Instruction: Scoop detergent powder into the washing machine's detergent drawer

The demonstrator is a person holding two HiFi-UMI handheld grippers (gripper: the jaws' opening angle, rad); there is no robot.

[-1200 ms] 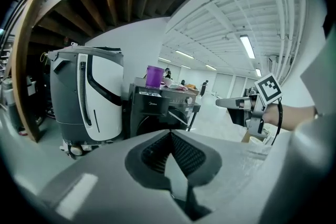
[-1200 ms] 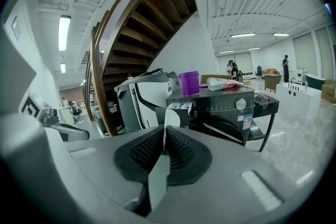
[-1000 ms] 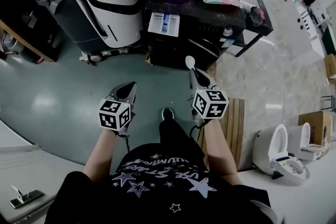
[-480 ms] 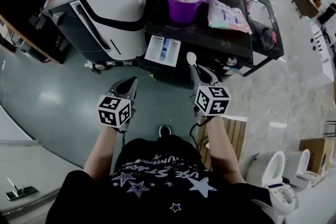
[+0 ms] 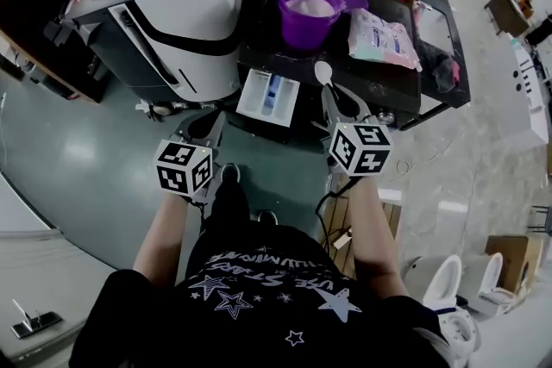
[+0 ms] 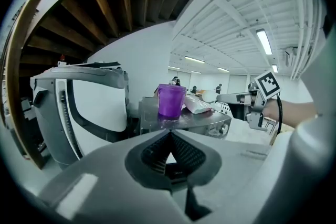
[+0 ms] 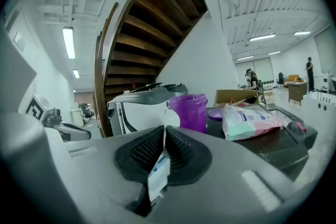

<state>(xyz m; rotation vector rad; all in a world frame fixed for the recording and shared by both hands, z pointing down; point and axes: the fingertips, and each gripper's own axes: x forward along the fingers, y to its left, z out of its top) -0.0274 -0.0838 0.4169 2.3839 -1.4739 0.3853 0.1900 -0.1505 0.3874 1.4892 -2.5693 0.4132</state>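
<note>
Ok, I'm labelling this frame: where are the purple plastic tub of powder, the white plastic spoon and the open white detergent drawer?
purple plastic tub (image 5: 304,30), head view, its front wall.
white plastic spoon (image 5: 323,72), head view, its bowl.
open white detergent drawer (image 5: 254,96), head view, its pale left part.

I'm in a black tee (image 5: 259,293) with white stars and lettering, black trousers (image 5: 235,207), and my grey left gripper (image 5: 210,120) and right gripper (image 5: 333,96) each carry a white cube (image 5: 183,168) with black square markers, black cable (image 5: 321,204) off the right.
</note>
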